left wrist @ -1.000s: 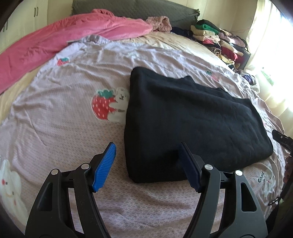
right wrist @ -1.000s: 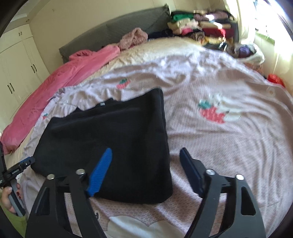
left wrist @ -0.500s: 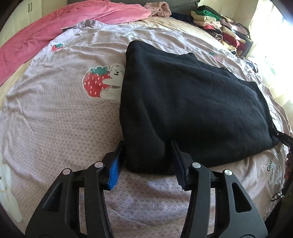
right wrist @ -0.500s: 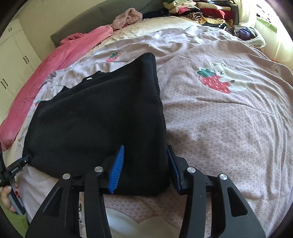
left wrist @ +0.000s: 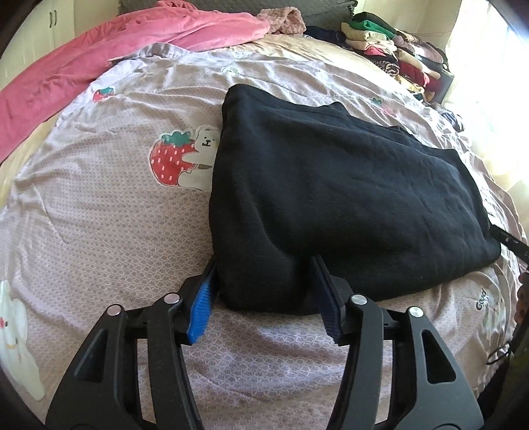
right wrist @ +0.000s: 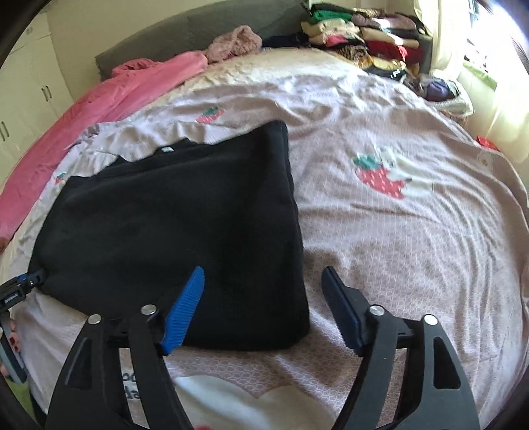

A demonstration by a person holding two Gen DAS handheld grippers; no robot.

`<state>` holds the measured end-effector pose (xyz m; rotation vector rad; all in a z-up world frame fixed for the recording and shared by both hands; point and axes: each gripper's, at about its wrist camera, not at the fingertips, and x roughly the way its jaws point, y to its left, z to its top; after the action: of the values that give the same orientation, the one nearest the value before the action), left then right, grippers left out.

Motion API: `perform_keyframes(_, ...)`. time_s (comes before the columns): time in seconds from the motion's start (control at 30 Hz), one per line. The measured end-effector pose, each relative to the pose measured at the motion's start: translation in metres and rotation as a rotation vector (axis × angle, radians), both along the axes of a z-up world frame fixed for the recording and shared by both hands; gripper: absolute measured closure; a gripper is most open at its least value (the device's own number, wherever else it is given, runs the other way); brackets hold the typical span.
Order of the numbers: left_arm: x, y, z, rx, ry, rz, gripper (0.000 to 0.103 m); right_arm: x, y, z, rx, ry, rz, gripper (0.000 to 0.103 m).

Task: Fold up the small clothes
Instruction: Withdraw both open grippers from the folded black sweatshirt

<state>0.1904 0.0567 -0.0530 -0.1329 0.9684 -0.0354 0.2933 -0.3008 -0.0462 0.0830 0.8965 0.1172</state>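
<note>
A black folded garment (left wrist: 347, 198) lies flat on the lilac strawberry-print bedsheet (left wrist: 99, 215). My left gripper (left wrist: 264, 294) has its blue-padded fingers on either side of the garment's near left corner, which bunches between them. In the right wrist view the same garment (right wrist: 172, 225) lies to the left. My right gripper (right wrist: 263, 309) is open just above the garment's near right corner, and holds nothing. The left gripper's tip (right wrist: 20, 287) shows at the garment's far left corner.
A pink blanket (left wrist: 99, 56) lies along the bed's far left side. A stack of folded clothes (left wrist: 396, 56) sits at the far right by the window. A dark grey headboard (right wrist: 198, 29) stands behind. White wardrobe doors (right wrist: 20, 99) are at left.
Both grippers closed in on the garment's near corners from a wide-open start. My left gripper stays clamped on its corner. My right gripper has since opened wide and drawn back a little.
</note>
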Motion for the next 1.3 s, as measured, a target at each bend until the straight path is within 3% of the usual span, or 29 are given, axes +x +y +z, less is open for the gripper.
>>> perform_keyframes(0.2, -0.003, -0.004, 0.007, 0.005, -0.013, -0.017, 0.05, -0.008, 0.007, 0.018, -0.012, -0.081, 0.015, 0.009)
perform_keyframes(0.3, -0.003, -0.004, 0.01, 0.0, -0.019, -0.019, 0.042, -0.01, 0.01, 0.022, -0.01, -0.1, 0.029, 0.008)
perform_keyframes(0.57, -0.007, -0.003, 0.023, -0.011, -0.054, -0.019, 0.033, -0.016, 0.02, 0.03, -0.015, -0.143, 0.065, 0.007)
perform_keyframes(0.7, -0.008, -0.001, 0.029, -0.007, -0.074, -0.016, 0.025, -0.021, 0.024, 0.037, 0.001, -0.178, 0.081, 0.005)
perform_keyframes(0.83, -0.009, 0.002, 0.037, 0.002, -0.093, 0.0, 0.01, -0.028, 0.029, 0.047, 0.019, -0.214, 0.101, 0.005)
perform_keyframes(1.3, -0.019, 0.025, 0.06, 0.01, -0.147, 0.08, 0.01, -0.048, 0.058, 0.083, 0.056, -0.287, 0.174, 0.005)
